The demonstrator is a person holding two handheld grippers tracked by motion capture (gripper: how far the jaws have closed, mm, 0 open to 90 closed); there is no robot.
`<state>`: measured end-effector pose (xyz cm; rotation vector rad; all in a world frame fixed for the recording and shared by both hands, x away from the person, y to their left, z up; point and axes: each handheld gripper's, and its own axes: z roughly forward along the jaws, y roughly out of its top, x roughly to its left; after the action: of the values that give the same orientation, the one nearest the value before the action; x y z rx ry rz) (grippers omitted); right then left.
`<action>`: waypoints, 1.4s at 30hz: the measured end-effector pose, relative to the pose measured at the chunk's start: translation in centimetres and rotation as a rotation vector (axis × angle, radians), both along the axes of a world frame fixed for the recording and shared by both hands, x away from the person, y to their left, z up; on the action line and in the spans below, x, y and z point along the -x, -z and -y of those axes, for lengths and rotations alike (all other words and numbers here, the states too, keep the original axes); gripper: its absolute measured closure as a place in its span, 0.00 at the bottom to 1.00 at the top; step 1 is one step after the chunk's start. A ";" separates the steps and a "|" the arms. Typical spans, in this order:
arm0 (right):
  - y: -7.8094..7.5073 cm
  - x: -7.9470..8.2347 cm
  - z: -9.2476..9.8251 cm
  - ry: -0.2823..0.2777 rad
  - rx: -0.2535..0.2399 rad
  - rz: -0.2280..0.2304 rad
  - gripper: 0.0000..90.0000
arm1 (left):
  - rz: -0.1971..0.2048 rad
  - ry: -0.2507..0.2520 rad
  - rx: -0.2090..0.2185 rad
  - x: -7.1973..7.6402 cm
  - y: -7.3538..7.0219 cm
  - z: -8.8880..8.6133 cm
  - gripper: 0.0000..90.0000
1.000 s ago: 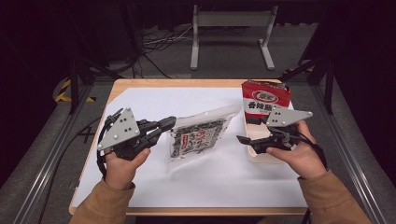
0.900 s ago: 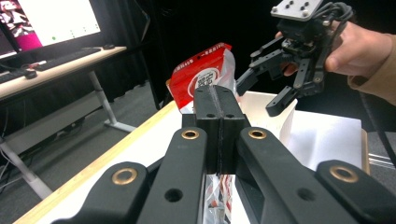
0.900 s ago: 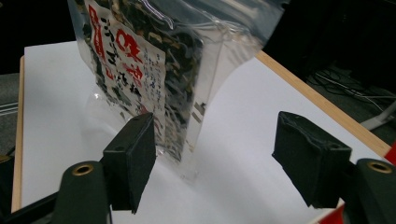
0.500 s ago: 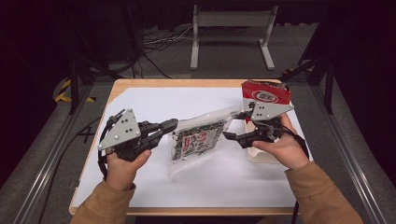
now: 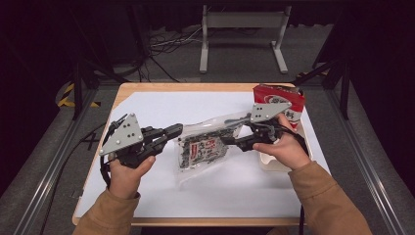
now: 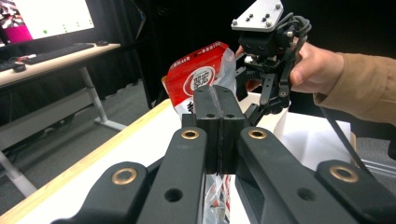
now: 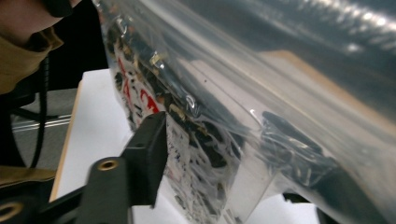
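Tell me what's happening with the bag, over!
Left tool shut on clear bag's edge. Right tool closing around its other side, not clamped yet. Red packet behind, nothing blocking.

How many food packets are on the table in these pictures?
2. A clear packet lies mid-table between the left gripper and right gripper. A red packet stands in the white tray at the right. Others may be hidden.

Left gripper (image 5: pixel 177 130) level, jaws pressed together; right gripper (image 5: pixel 226 139) level, facing it, jaws just closing, apart.
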<state>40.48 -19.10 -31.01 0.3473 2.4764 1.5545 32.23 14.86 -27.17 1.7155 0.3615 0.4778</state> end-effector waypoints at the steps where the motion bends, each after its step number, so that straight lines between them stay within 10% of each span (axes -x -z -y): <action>1: 0.0 -0.1 0.0 -0.017 0.015 -0.013 0.56 | -0.003 -0.002 -0.002 0.0 0.0 0.0 1.00; 6: -0.8 0.8 -0.2 -0.105 0.072 -0.050 0.78 | 0.002 -0.029 0.001 -0.2 0.0 -0.3 1.00; 16: -3.0 3.0 -0.2 -0.122 0.110 -0.056 0.85 | -0.042 -0.031 0.027 -0.9 0.1 -1.1 0.90; 26: -5.5 4.0 2.4 -0.005 0.071 -0.106 0.85 | -0.091 -0.091 -0.082 -1.7 0.9 -1.1 0.69; 42: -8.7 4.6 6.9 0.136 -0.006 -0.117 0.85 | -0.230 -0.213 -0.108 -5.4 5.2 -3.8 0.61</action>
<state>35.88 -26.02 -22.27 0.6108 2.4748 1.5282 37.59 18.64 -32.36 1.8519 0.6999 0.4614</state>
